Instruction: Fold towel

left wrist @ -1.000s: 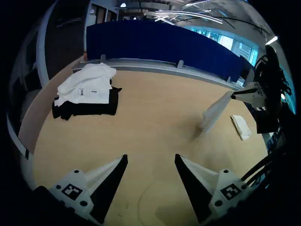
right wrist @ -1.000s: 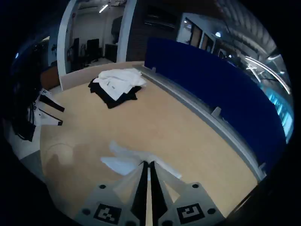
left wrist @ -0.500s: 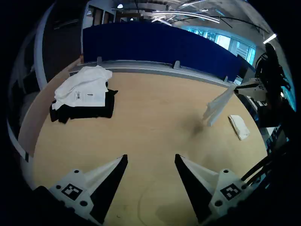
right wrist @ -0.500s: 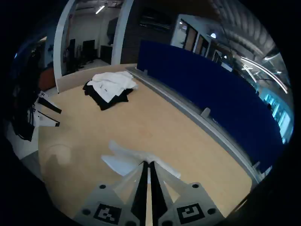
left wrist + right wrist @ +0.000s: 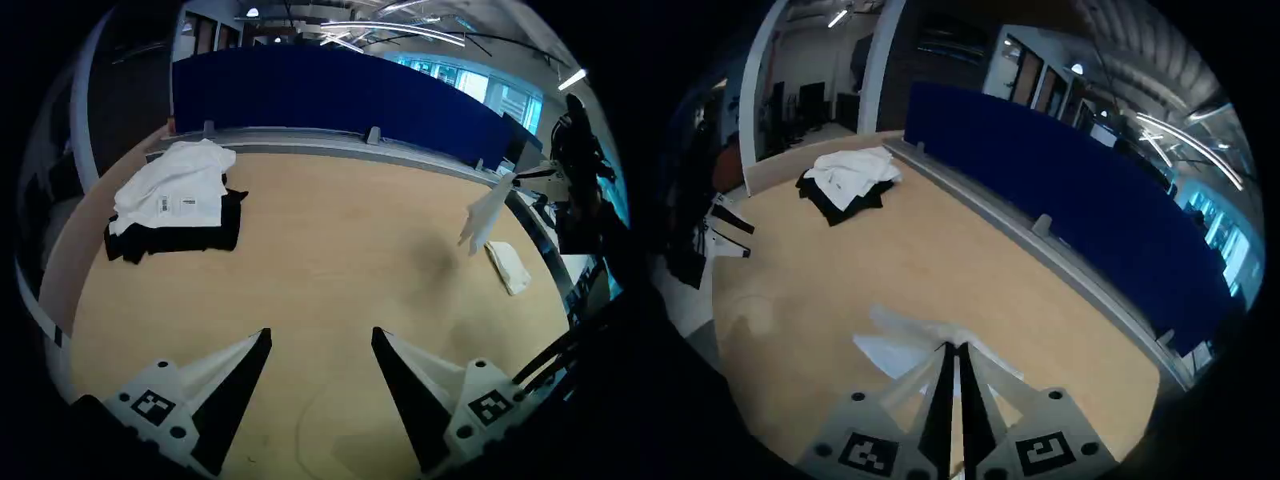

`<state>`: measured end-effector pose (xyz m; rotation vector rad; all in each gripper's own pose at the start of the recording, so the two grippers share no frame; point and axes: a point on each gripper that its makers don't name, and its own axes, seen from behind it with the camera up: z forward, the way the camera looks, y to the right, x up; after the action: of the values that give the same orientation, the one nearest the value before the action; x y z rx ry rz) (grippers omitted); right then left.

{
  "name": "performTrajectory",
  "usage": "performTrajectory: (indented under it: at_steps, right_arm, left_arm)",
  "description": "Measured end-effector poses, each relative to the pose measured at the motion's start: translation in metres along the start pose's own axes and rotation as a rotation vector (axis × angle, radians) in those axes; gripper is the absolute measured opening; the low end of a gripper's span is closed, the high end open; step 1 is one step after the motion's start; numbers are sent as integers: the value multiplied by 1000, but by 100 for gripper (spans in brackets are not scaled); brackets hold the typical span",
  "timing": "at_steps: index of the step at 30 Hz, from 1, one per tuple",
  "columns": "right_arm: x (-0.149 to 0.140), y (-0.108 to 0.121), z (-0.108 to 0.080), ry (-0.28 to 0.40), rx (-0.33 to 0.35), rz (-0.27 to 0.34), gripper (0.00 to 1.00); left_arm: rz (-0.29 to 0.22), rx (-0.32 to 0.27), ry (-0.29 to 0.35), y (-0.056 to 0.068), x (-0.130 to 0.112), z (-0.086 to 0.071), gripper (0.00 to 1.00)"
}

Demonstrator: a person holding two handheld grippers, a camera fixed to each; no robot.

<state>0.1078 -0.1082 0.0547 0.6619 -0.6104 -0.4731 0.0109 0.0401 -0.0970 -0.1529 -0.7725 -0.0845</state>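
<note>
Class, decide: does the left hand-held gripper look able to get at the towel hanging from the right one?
Probably yes: the left hand-held gripper is open and empty, and only table lies between it and the towel, which hangs some way off.

Both views low over table (image 5: 336, 240), facing blue partition (image 5: 320, 88), sharing clothes pile (image 5: 176, 200)

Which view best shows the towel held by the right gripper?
Left gripper view: the whole towel hangs side-on from the right gripper. Right gripper view has a bunched part close up, past its shut fingers.
</note>
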Motion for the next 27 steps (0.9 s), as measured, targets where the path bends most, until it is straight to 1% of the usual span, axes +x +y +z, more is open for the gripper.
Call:
performTrajectory:
  at_steps: [11,17,27]
  right_arm:
    - [-23,56,-19,-28,-68,19,4]
    - [-40,82,-27,-48,-94,27,4]
    - [-70,122,-30,-90,-131,50,4]
  left_arm:
    - [11,3,-6,2,3,4,93]
    - [19,5,-10,6,4,5,93]
    - [32,10,-19,10,2,6,93]
